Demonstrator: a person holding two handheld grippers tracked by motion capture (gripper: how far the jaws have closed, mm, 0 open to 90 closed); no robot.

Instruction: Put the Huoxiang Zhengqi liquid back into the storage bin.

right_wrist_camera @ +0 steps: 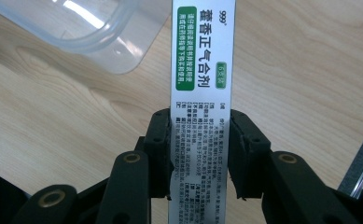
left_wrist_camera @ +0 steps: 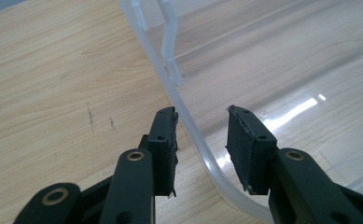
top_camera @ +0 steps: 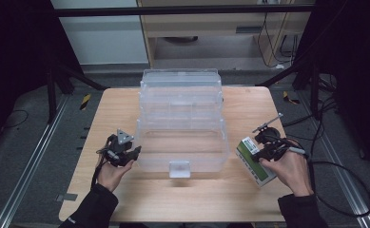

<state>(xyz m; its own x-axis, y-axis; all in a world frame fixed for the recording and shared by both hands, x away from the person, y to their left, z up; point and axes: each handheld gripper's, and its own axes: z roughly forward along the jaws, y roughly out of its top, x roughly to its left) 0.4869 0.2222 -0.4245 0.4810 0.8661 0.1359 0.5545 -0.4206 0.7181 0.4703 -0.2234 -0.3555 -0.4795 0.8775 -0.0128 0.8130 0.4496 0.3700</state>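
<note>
The right gripper (right_wrist_camera: 200, 154) has its jaws closed on the two long edges of a medicine box (right_wrist_camera: 202, 93), at the lower middle of the right gripper view. The box face is white with a green panel carrying white Chinese characters; "999" is printed small at the top right of the face, and a small green tag sits below the main title. Dense black print covers the lower half, too small to read. The box's long axis runs straight up the frame, away from the jaws. In the high view the same box (top_camera: 254, 160) sits at the lower right, tilted, its long axis running from upper left to lower right, just beside the right front corner of a clear plastic case (top_camera: 180, 121).

The left gripper (left_wrist_camera: 201, 140) stands half open at the bottom of its view, its pads straddling the case's rim (left_wrist_camera: 202, 149) without pressing on it. The case stands in the middle of a wooden table (top_camera: 116, 109).
</note>
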